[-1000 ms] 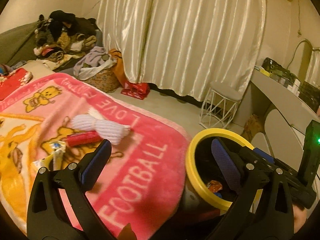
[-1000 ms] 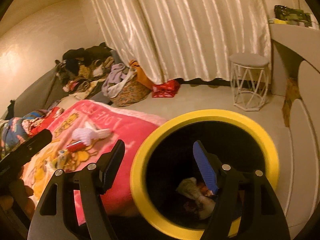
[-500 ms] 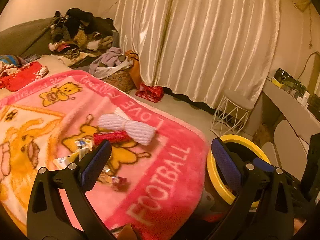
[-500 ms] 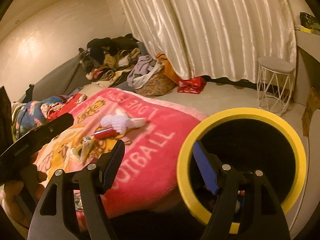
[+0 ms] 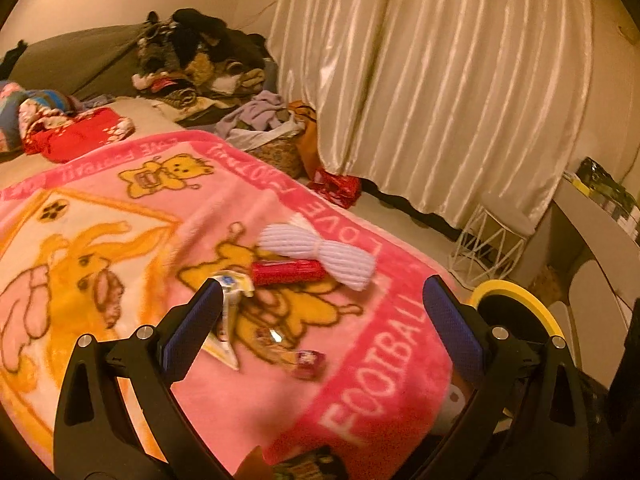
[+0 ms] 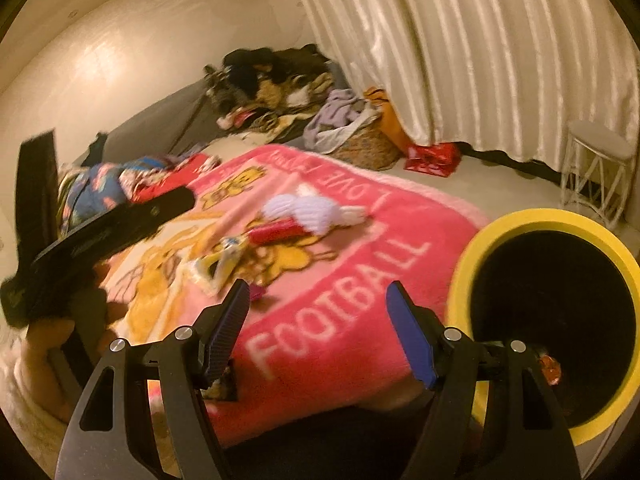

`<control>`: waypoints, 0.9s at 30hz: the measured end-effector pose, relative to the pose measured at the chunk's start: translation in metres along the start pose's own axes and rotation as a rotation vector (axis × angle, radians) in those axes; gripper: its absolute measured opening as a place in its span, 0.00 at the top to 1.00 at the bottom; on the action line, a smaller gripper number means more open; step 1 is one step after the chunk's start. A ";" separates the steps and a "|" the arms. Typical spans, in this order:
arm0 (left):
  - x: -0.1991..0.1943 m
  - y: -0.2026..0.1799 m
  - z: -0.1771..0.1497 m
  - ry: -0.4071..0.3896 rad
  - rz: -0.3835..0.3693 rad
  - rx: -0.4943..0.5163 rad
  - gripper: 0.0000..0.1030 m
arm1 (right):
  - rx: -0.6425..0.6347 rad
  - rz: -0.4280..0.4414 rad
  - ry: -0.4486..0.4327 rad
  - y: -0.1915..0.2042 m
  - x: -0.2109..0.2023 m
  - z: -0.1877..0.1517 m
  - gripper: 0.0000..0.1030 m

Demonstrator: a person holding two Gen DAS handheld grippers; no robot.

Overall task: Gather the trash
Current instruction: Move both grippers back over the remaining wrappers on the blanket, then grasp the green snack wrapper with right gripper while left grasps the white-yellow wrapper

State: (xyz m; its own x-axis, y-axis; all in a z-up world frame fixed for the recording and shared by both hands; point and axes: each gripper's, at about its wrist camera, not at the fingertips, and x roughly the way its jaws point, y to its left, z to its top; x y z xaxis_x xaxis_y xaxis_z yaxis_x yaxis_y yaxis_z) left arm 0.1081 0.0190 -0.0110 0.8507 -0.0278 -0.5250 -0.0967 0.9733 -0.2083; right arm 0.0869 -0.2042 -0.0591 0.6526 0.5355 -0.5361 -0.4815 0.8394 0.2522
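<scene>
Several scraps of litter lie together on the pink fleece blanket with yellow cartoon bears point(image 5: 360, 376) that covers the bed: a crumpled white-and-yellow wrapper point(image 5: 230, 320), a red cylindrical wrapper point(image 5: 286, 272) just beyond it, and a small pink-red candy wrapper point(image 5: 308, 362) nearer the blanket's front edge. A white ribbed cloth bundle tied at its middle point(image 5: 320, 250) touches the red one on its far side; whether it counts as trash I cannot tell. The left gripper point(image 5: 320, 328) stands wide open with nothing between its blue pads, and the litter sits straight ahead and slightly below it, the white-and-yellow wrapper just beside its left pad. The right gripper point(image 6: 318, 332) is likewise open and empty, aimed at the blanket's lettered border, with the litter further ahead and to its left. The black bin with a yellow rim point(image 6: 560, 320) stands on the floor at the corner of the bed, close on the right gripper's right. The left gripper looks nearer to the litter. The red wrapper's long axis runs across the left gripper's view, so pads closing sideways would meet its ends; a roll of the wrist seems needed to pinch across it.
</scene>
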 end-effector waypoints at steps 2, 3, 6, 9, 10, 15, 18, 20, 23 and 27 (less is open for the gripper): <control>-0.001 0.008 0.000 -0.002 0.014 -0.011 0.11 | -0.036 0.027 0.019 0.015 0.005 -0.003 0.34; 0.000 0.012 0.001 -0.002 0.020 -0.014 0.11 | -0.045 0.037 0.028 0.020 0.007 -0.004 0.34; 0.001 0.022 0.000 0.002 0.037 -0.029 0.11 | -0.075 0.072 0.065 0.037 0.014 -0.010 0.34; 0.003 0.036 -0.003 0.013 0.053 -0.048 0.11 | -0.098 0.092 0.109 0.052 0.024 -0.016 0.36; 0.004 0.041 -0.004 0.021 0.057 -0.057 0.11 | -0.104 0.095 0.125 0.056 0.027 -0.019 0.36; 0.013 0.061 -0.010 0.052 0.069 -0.083 0.11 | -0.129 0.091 0.191 0.067 0.043 -0.028 0.38; 0.022 0.074 -0.015 0.083 0.071 -0.108 0.11 | -0.111 0.092 0.242 0.068 0.056 -0.032 0.39; 0.030 0.082 -0.020 0.110 0.070 -0.119 0.11 | -0.097 0.099 0.278 0.068 0.065 -0.034 0.39; 0.040 0.092 -0.027 0.139 0.063 -0.137 0.11 | -0.115 0.093 0.321 0.072 0.076 -0.038 0.42; 0.053 0.102 -0.035 0.173 0.053 -0.164 0.11 | -0.141 0.079 0.378 0.077 0.087 -0.041 0.48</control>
State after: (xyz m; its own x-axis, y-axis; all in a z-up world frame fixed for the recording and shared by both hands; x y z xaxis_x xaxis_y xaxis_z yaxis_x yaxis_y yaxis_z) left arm 0.1249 0.1083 -0.0891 0.7424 -0.0297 -0.6693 -0.2337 0.9248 -0.3003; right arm 0.0826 -0.0963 -0.1194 0.3621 0.5040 -0.7841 -0.6140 0.7619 0.2061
